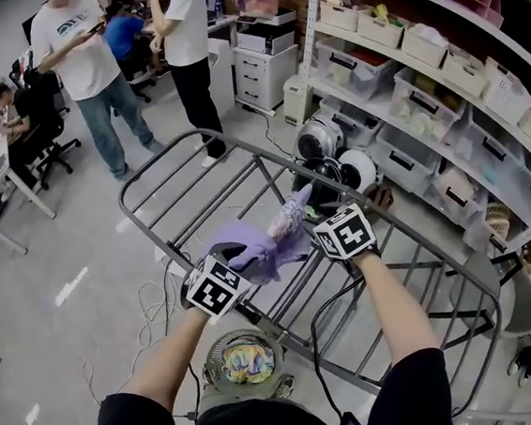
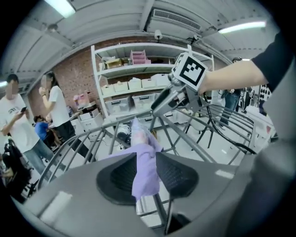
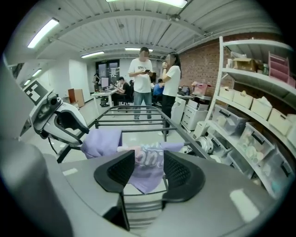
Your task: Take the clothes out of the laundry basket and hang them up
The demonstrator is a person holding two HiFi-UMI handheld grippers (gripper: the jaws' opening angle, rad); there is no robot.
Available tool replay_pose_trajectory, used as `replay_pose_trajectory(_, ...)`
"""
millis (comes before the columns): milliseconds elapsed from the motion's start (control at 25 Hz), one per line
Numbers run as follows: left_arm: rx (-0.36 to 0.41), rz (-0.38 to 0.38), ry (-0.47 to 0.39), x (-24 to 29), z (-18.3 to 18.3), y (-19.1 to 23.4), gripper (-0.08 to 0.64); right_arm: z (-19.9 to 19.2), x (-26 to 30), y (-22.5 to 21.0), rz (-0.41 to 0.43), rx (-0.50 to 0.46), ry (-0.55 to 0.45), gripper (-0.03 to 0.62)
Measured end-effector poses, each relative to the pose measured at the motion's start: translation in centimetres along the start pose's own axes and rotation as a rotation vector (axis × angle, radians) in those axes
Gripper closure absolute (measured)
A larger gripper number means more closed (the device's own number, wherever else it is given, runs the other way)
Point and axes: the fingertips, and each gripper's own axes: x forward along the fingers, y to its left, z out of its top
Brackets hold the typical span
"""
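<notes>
A lilac garment (image 1: 267,245) with pale printed lettering lies draped over the bars of a grey metal drying rack (image 1: 167,163). My left gripper (image 1: 237,256) is at its near end, and in the left gripper view a fold of the garment (image 2: 143,157) hangs loosely in the gap between the parted jaws of this gripper (image 2: 145,169). My right gripper (image 1: 313,212) is at the far end, where the cloth sticks up. In the right gripper view its jaws (image 3: 149,169) stand wide apart, with the garment (image 3: 148,159) spread on the bars just beyond them. A round basket (image 1: 245,360) of colourful clothes stands on the floor beneath the rack.
Two people (image 1: 84,56) stand beyond the rack's far left end, and another sits at desks on the left. White shelves with storage bins (image 1: 429,92) run along the right. Round appliances (image 1: 333,157) sit on the floor under the shelves. Cables trail on the floor by the basket.
</notes>
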Motion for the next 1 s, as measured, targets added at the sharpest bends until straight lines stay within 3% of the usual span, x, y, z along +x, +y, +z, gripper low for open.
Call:
replay_pose_trajectory(160,-0.071,0.047,-0.012,-2.1,-2.1,3.2,0.459,2.4,2.9,4.9,0.104,-0.049,0.018,0.388)
replay_pose_trajectory(360,-0.095,0.054,-0.038,-3.6,-3.7,5.2,0.459,3.5,6.5,9.8,0.202,-0.091,0.084,0.389)
replay_pose_trajectory(680,-0.110,-0.021,-0.091,-4.8,-3.8,6.3,0.459,2.2,9.9,12.1,0.276,0.007,0.235,0.393)
replay_pose_trajectory(760,-0.113,-0.043,-0.101,-5.0,-4.0,6.3,0.459,1.7,10.3,12.1,0.279,0.044,0.248,0.425)
replay_pose_trajectory(840,-0.112,-0.056,-0.106,-5.2,-4.5,6.6,0.459,1.8,10.0,12.4,0.292,0.094,0.219,0.562)
replay_pose_trajectory(1000,-0.115,-0.071,-0.113,-5.7,-5.2,7.7,0.459,2.7,7.8,13.9,0.336,0.109,0.141,0.580)
